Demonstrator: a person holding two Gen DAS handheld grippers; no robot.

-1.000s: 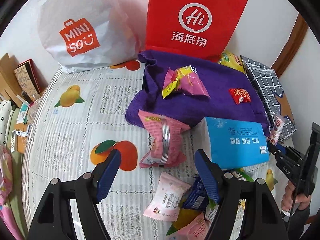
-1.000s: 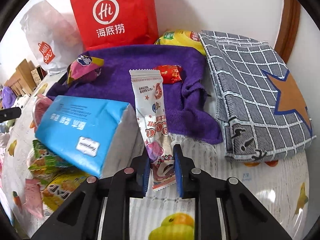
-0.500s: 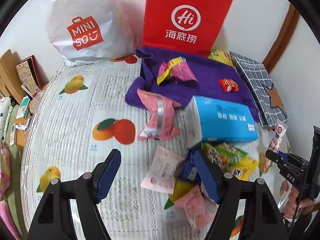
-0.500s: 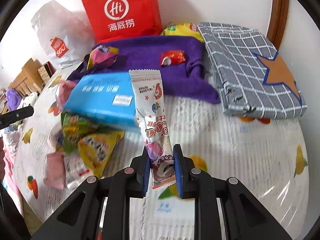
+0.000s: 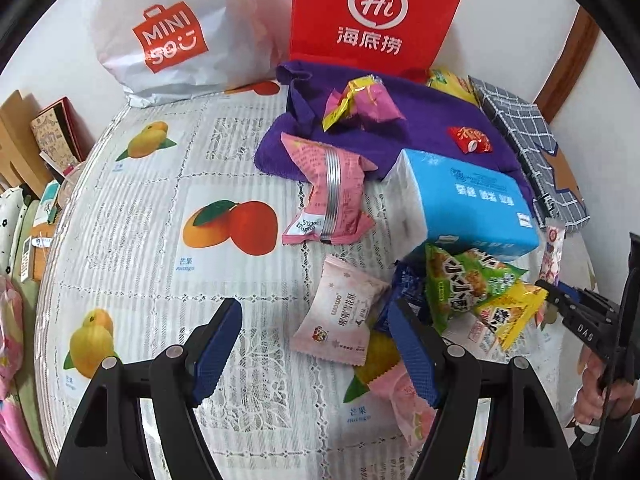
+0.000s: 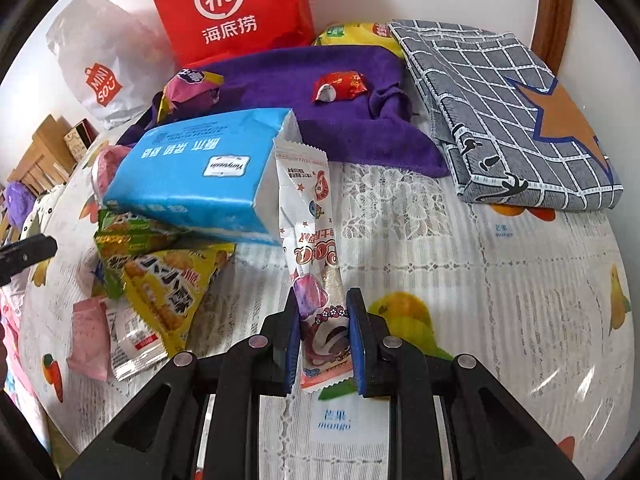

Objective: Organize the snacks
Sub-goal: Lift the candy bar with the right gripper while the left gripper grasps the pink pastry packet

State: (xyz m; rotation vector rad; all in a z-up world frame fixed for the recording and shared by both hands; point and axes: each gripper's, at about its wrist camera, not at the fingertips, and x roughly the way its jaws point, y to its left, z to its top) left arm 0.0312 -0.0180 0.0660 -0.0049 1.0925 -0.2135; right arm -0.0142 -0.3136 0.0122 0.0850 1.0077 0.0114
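My right gripper is shut on a long white snack stick packet and holds it upright above the table. It also shows at the right edge of the left wrist view. My left gripper is open and empty above a pale pink packet. Around it lie a pink ribbed packet, green and yellow snack bags and a blue packet. A pink-yellow candy bag and a red candy lie on a purple towel.
A blue tissue pack lies mid-table on the fruit-print cloth. A red paper bag and a white Miniso bag stand at the back wall. A folded grey checked cloth lies at the right.
Both grippers have pulled back from the table's far side, so more of the snack pile shows. The right gripper still holds the stick packet.
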